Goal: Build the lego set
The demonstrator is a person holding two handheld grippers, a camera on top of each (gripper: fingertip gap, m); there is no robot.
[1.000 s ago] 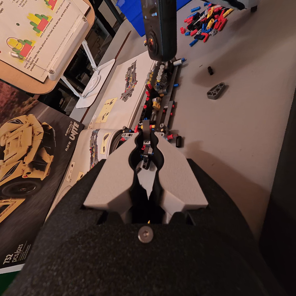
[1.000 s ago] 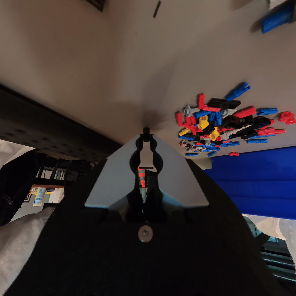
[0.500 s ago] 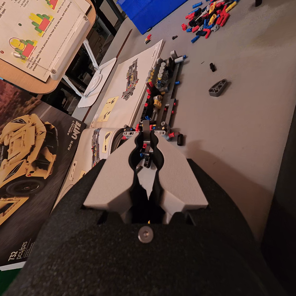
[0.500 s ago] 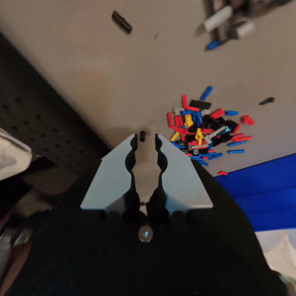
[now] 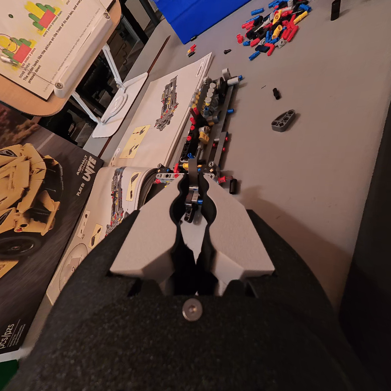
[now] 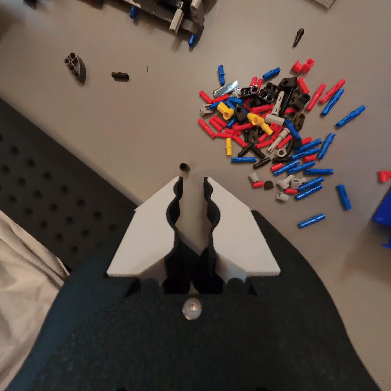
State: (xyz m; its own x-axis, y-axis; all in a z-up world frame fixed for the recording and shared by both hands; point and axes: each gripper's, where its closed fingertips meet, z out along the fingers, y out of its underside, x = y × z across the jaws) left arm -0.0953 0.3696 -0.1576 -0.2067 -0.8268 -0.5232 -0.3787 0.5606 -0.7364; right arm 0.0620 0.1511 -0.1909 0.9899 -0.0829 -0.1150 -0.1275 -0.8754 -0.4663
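Note:
My left gripper [image 5: 193, 178] is shut on an upright dark grey piece at the near end of the long grey-and-black lego chassis [image 5: 220, 127], which lies on the grey table [image 5: 296, 190]. The chassis's far end shows at the top of the right wrist view [image 6: 179, 19]. My right gripper [image 6: 193, 179] is open and empty, low over the table. A small black pin [image 6: 184, 167] stands on end just ahead of its left fingertip, not touching it. A pile of red, blue, black and yellow small parts [image 6: 275, 122] lies to its right.
A grey curved liftarm [image 5: 283, 120] and loose black pins [image 5: 276, 93] lie right of the chassis. An open instruction booklet [image 5: 148, 118] and the set's box [image 5: 31, 190] lie to the left. A blue bin [image 5: 198, 17] stands behind. A black perforated board [image 6: 42, 179] borders the table. Some 30 centimeters of space lies between my two pairs of fingers.
My right gripper held the black pin, opened and left it standing on the table, then drew back towards the parts pile. My left gripper has stayed shut on the chassis.

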